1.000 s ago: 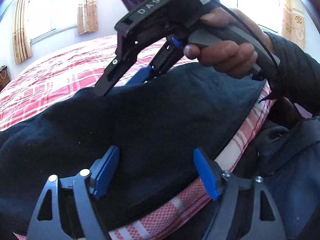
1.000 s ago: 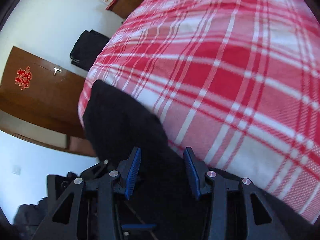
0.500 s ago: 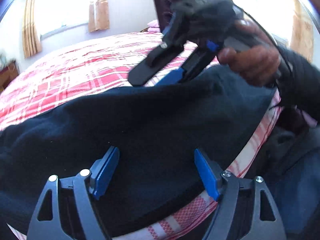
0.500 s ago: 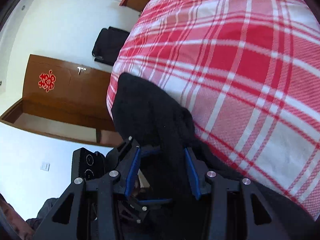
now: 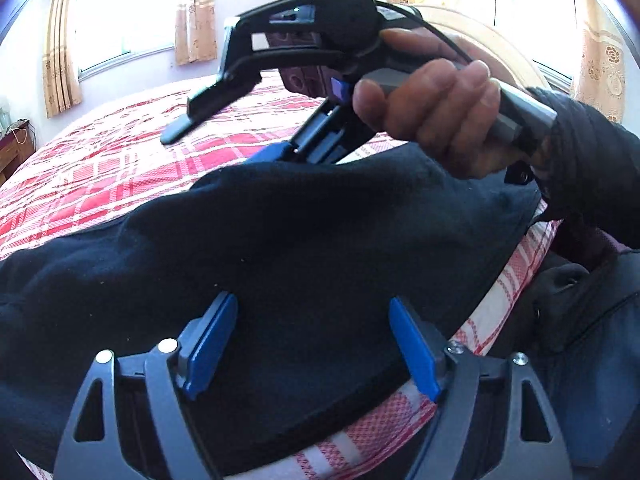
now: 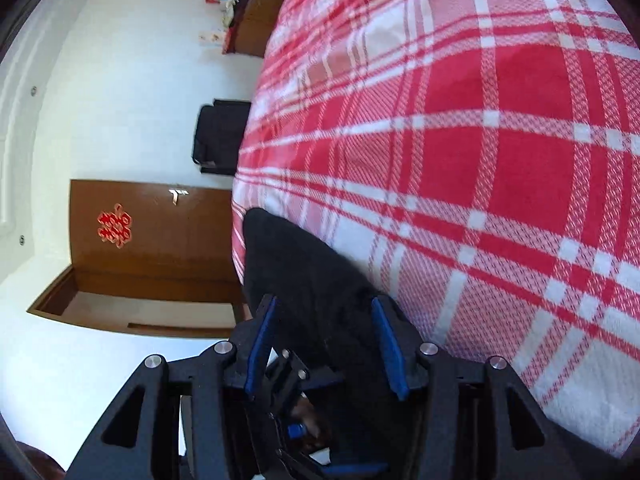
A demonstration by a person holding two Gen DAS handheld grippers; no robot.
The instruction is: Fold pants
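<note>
Left gripper (image 5: 312, 344) with blue pads: jaws wide apart, hovering over the near part of the dark navy, soft, fleecy pants (image 5: 280, 248), cloth lying under and between the pads, no pinch visible. Right gripper (image 6: 324, 340), same blue-padded kind, held in a bare hand (image 5: 436, 116) with a dark sleeve: jaws about half apart, a ridge of the dark cloth runs between them, but whether the pads actually press it I cannot tell; in the left view one blue finger (image 5: 268, 154) dips at the far edge of the fabric. Pants lie on the red-and-white plaid bed cover (image 6: 500, 152), along the near edge of the bed, close to the person. Progress, my read: early to mid. The garment looks laid out as one broad flattish slab, possibly doubled already since a thick layered edge shows at the near side, but no compact bundle yet; at least one more fold across the length is left, plus smoothing. Long axis seems to run left-right in the left view, along the bed edge; in the right view a narrowing end (image 6: 272, 236) points away from that gripper toward the bed edge by the brown wooden door (image 6: 152, 240). Waist versus cuffs: cannot tell.
</note>
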